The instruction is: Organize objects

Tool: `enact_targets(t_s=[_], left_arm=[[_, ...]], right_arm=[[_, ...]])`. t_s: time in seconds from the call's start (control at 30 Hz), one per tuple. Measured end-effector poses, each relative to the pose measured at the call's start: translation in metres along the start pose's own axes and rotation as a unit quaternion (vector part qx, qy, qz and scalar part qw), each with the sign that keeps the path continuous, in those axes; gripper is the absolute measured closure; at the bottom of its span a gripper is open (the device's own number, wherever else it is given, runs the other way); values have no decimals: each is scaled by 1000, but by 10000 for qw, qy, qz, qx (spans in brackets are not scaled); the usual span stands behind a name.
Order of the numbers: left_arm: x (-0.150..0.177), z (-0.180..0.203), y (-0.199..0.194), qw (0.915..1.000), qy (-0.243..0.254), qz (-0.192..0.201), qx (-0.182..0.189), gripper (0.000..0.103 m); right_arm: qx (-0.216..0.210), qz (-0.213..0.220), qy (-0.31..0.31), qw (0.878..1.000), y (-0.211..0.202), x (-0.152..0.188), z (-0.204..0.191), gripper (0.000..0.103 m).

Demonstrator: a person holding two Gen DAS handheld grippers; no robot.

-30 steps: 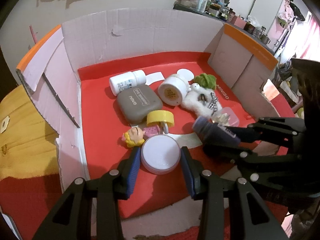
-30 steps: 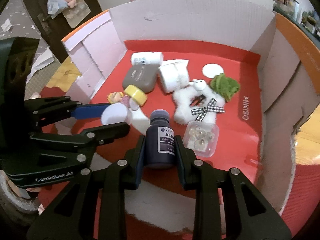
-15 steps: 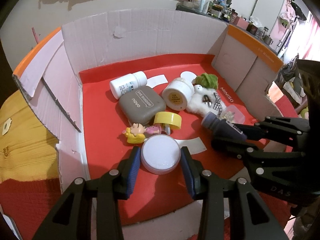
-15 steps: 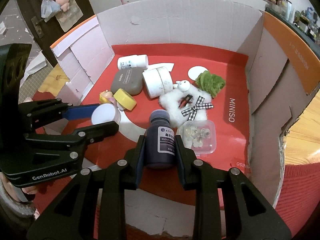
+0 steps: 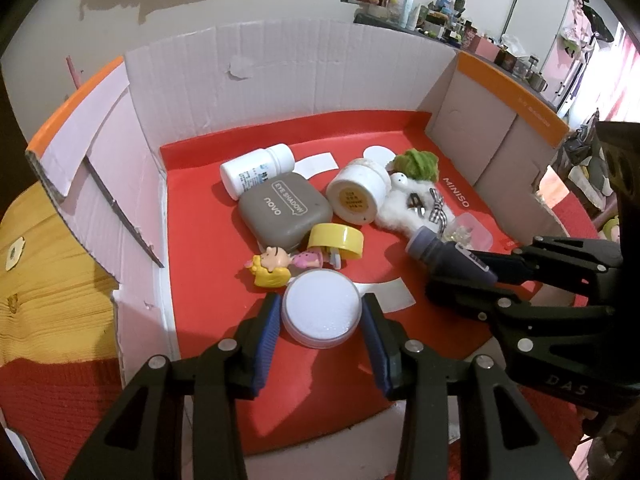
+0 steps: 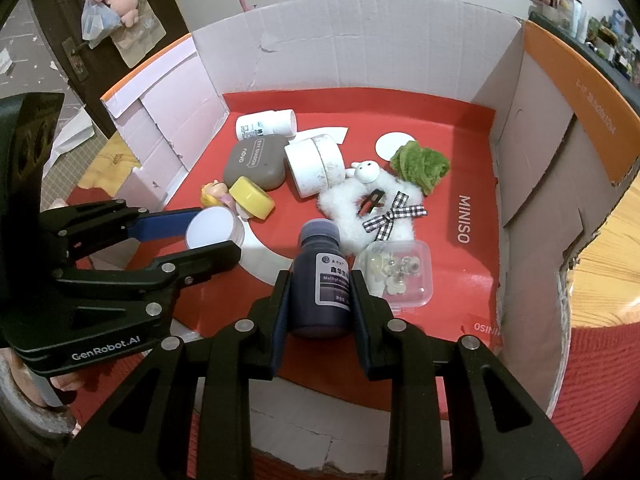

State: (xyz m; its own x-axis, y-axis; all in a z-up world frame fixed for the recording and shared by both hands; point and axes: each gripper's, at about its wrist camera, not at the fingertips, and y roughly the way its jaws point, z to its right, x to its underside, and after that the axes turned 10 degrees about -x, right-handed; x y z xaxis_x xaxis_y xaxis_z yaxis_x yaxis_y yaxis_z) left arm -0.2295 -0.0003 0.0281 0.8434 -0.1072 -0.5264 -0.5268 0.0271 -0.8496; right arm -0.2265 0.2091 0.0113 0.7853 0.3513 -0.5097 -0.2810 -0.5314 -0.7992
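Two loads held: left claw (image 5: 320, 316) pinching the white jar (image 5: 320, 308), right claw (image 6: 320, 300) pinching the dark bottle (image 6: 320, 280); keep both grips firm and level.

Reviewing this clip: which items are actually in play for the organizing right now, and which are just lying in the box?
In play:
- white round jar, clamped in left gripper
- dark purple bottle, clamped in right gripper

Lying about:
- grey eyeshadow case
- white pill bottle
- yellow cap
- fluffy white scrunchie
- clear plastic box
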Motion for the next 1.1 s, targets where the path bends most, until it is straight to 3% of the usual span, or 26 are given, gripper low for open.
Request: enact_targets(t_s=[0.43,0.8,0.93,0.97,1.0,1.03,1.1], left_arm=[[0,-6,-4,9999,-81,76,-103,59],[4,-4,-23,9989,-91,377,-269,41],[7,-6,-30,9985,-167,437,-286,40],[9,-8,-32,9983,-195,453,-302,39],[10,-8,-33,9981,-212,470,-326,37],[11,-8,-35,9978,-228,500,-364,36],[13,-8,-39,9973,-243,548,-417,36]], right_arm=[[19,54,-65,10000,-2,2,-3,76],[45,199,-84,9998,-13,4,-9,76],[50,241,-92,9997,-16,7,-11,74],[56,256,-93,9996,-17,8,-12,67],[78,294,-91,9995,-19,9,-13,49],[107,347,-101,9993,-21,9,-14,41],[161,442,-128,9988,-26,11,-17,35]])
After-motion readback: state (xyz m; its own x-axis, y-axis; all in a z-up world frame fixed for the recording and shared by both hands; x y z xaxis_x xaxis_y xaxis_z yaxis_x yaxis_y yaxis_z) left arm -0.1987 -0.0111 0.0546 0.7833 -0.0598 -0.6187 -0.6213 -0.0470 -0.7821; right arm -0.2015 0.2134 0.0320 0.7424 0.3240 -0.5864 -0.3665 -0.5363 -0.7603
